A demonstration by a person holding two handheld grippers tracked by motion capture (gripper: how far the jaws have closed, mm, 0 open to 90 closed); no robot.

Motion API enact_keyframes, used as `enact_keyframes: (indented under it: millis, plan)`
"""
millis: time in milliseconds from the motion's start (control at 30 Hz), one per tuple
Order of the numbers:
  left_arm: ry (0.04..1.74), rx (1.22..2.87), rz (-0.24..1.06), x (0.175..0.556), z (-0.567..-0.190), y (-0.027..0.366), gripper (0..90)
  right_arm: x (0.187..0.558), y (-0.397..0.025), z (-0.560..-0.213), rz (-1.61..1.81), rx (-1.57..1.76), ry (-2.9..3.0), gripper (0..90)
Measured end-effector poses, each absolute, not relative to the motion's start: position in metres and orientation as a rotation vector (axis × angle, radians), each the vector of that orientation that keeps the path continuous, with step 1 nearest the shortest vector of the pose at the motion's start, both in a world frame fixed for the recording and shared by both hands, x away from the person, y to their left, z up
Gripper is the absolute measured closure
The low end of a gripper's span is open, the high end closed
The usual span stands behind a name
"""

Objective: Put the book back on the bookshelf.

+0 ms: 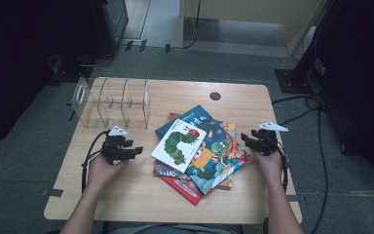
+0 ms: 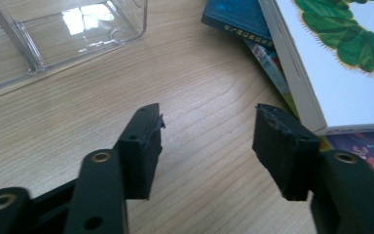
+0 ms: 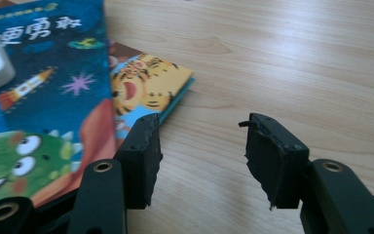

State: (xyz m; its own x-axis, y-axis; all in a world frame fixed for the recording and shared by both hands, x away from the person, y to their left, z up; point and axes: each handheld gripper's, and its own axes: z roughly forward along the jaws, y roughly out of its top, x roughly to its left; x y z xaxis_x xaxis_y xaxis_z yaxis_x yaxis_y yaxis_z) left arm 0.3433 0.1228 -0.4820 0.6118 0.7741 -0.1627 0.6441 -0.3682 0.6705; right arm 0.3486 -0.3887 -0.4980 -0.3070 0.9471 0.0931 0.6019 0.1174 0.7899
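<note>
Currently both tools, left tool (image 1: 137, 150) and right tool (image 1: 245, 138), are held open and empty beside the book pile at frame centre; the stiff, light caterpillar book (image 1: 178, 144) is probably best pinched by its overhanging edge.

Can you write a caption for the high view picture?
Two open grippers flank a pile of picture books.

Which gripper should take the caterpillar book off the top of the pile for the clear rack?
Left, probably. The left gripper is open beside the caterpillar book, with the clear rack just behind it. The right gripper, also open, sits across the pile, by the tiger book.
</note>
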Motion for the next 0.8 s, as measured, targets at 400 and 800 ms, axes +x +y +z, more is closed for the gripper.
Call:
enact_keyframes:
  millis: [400, 800]
  plan:
    - [1.074, 2.166, 0.205, 0.349, -0.470, 0.107, 58.1, 0.331, -0.373, -0.491, 1.118, 1.470, 2.064, 67.1]
    - [1.056, 2.187, 0.125, 0.367, -0.468, 0.089, 62.2, 0.316, -0.337, -0.486, 1.190, 1.414, 2.115, 80.6]
